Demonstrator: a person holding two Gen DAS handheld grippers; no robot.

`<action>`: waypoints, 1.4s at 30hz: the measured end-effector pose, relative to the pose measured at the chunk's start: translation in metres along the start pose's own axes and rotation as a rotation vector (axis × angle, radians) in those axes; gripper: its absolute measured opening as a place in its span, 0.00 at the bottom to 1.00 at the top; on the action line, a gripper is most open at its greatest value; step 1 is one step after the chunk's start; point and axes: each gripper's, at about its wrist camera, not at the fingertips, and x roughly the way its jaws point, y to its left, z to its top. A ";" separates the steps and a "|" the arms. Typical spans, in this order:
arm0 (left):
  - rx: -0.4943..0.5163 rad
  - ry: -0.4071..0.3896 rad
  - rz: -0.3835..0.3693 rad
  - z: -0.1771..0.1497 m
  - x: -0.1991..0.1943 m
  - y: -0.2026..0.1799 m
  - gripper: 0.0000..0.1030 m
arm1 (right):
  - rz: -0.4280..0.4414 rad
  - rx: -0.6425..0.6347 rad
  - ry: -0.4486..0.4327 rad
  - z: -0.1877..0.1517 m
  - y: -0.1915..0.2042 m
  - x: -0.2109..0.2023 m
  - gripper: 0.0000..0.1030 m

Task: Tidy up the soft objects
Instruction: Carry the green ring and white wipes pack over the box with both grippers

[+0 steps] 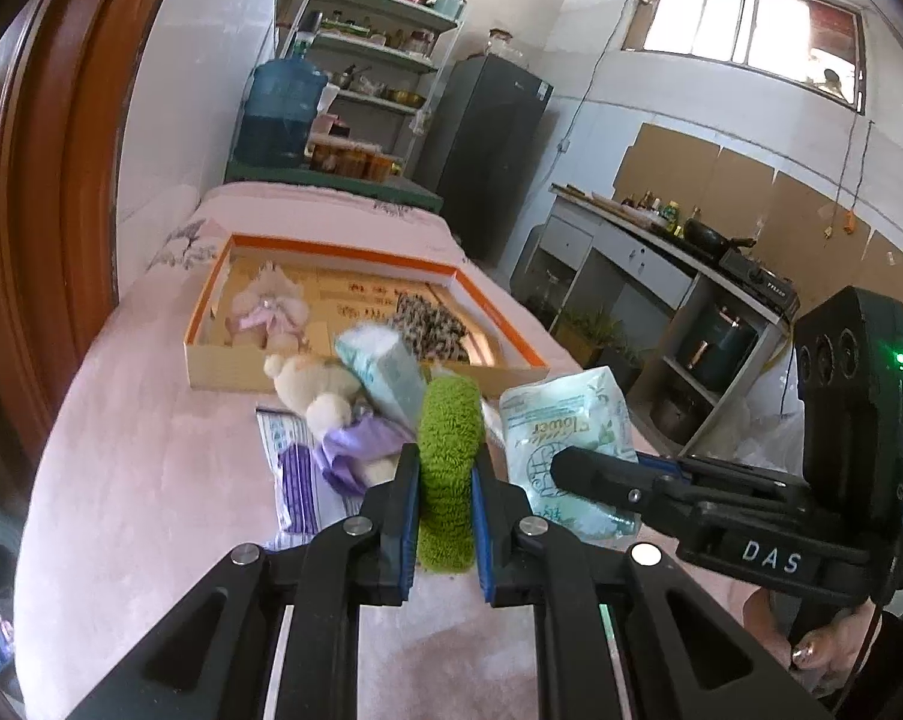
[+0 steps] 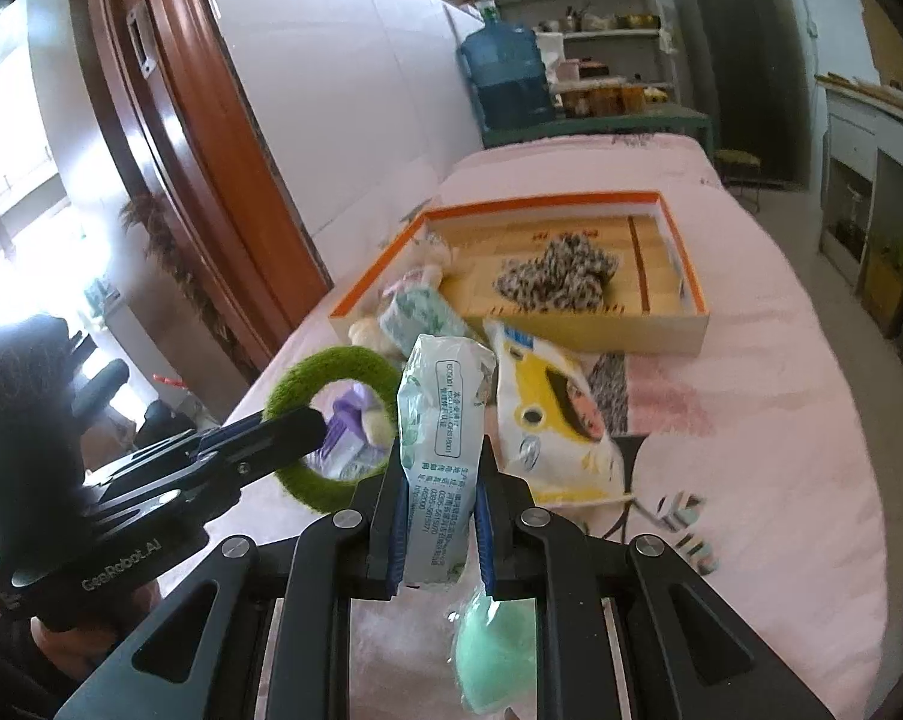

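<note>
Held: fuzzy green fabric ring (image 1: pixel 448 468) in left tongs (image 1: pixel 445 480), pale-green plastic tissue pack (image 2: pixel 442 462) in right tongs (image 2: pixel 439 474); slippage risked toward the orange-rimmed cardboard tray (image 2: pixel 679 306) at 12 o'clock.

left gripper (image 1: pixel 445 468): black arms, blue pads, silver screws
right gripper (image 2: pixel 441 480): same (white "DAS" lettering)

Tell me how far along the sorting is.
Done: leopard cloth and a plush lie in the box. In hand: left tongs clamp the green ring, right tongs a tissue pack. Left: bear, yellow bag, another pack.
</note>
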 end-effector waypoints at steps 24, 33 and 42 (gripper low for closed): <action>0.070 -0.116 0.051 0.058 -0.006 -0.002 0.15 | -0.113 -0.038 -0.115 0.045 -0.027 -0.024 0.18; 0.075 -0.165 0.070 0.080 -0.004 0.000 0.15 | -0.135 -0.030 -0.137 0.057 -0.038 -0.025 0.18; 0.069 -0.186 0.091 0.095 0.003 0.003 0.15 | -0.149 -0.051 -0.162 0.074 -0.041 -0.023 0.18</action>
